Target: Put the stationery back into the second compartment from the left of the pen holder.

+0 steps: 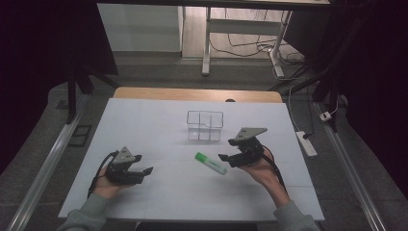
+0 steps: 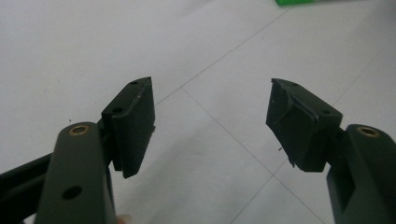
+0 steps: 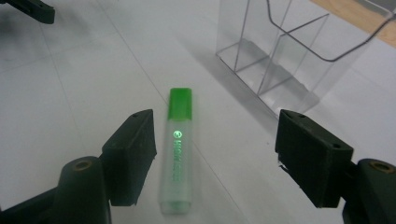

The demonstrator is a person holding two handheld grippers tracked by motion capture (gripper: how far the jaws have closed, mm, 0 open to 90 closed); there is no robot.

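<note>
Highlighter point(image 1: 210, 163), green-capped with a pale translucent body, lies flat on the white table point(image 1: 159, 192), a little right of the table's middle and in front of the clear organizer point(image 1: 205, 125), with bare table between them. In the high view its cap end points up and to the left, its butt end down and to the right, close to the right gripper point(image 1: 222, 157).

In the right gripper view the highlighter point(image 3: 178, 149) lies lengthwise between the 2 black jaws, nearer the left-hand one, cap pointing away from the camera; the jaws stand spread and neither pad presses on it. The clear organizer point(image 3: 294, 51) stands upright beyond, to the right, with thin dividing walls inside.

The left gripper point(image 1: 146, 170) is held low over the table's left part, well apart from the highlighter. In the left gripper view its 2 jaws stand wide apart with bare table between them.
</note>
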